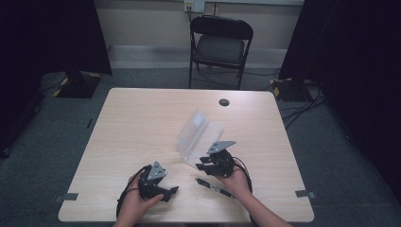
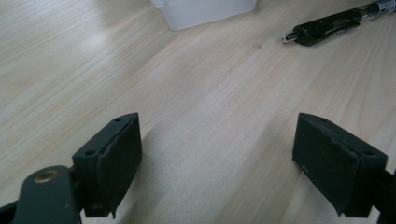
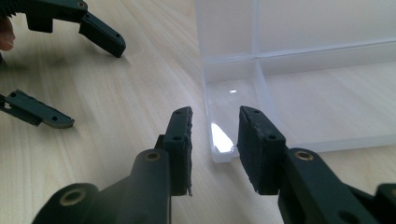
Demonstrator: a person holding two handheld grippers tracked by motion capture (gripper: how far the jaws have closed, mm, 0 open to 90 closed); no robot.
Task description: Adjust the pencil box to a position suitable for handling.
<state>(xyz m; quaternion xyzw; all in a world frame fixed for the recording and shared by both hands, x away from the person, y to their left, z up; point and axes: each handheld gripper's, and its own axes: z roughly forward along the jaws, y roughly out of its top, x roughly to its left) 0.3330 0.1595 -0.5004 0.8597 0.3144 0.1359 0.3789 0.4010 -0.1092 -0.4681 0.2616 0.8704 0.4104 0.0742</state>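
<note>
Status: the clear plastic case (image 1: 198, 137) lies open on the table (image 1: 142, 123), lid raised behind its tray. As far as the compartments can be read in the right gripper view, they hold nothing. The black pen (image 1: 213, 187) rests on the tabletop outside the case. Judgement: the work appears to be at an early stage; the case is open, while any loading of the pen and any closing of the lid remain to be done.

Right gripper (image 3: 214, 142): jaws parted to a narrow gap, holding nothing. They straddle the near corner of the case; the corner wall shows just ahead, between the pads. Whether either pad touches the wall cannot be told. In the high view the pen lies just beside and behind this gripper, under the hand (image 1: 236, 182).

Left gripper (image 2: 217, 154): jaws spread wide, empty, low over bare wood. The pen (image 2: 334, 23) lies ahead and to its right, well clear of the pads; the corner of the case (image 2: 205, 11) sits straight ahead, farther off.

Materials: the case is translucent, glossy, hard-edged plastic with thin partition ribs, showing a bright glare spot on its floor. The pen is a slim black cylinder with a clip and a pale printed band at one end. The table is a light wood-grain laminate, smooth. The jaw pads are matte black blocks, slightly ragged at their edges.
</note>
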